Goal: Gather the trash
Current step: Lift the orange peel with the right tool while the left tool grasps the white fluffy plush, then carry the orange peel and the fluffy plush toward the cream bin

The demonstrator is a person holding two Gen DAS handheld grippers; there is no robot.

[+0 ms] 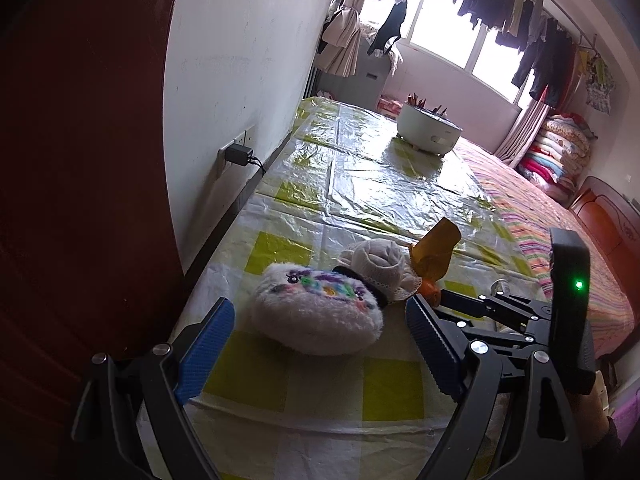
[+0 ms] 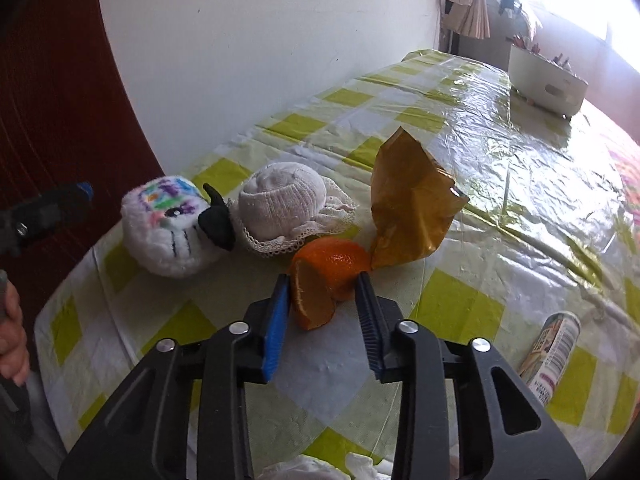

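Right wrist: orange peel [image 2: 328, 280], curled, pale inside, between right claw [image 2: 324, 304] pads.

Left gripper [image 1: 320, 344] fingers spread wide (angled downward); right gripper [image 2: 323, 312] fingers narrowed.

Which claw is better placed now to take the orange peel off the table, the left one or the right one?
The right claw: its pads already flank the orange peel. The left claw stands open around the plush toy, which is hardly trash.

A home bedroom: a bed [image 1: 560, 216] beside folded quilts [image 1: 556, 152], with laundry [image 1: 520, 12] hanging along the window [image 1: 448, 28].
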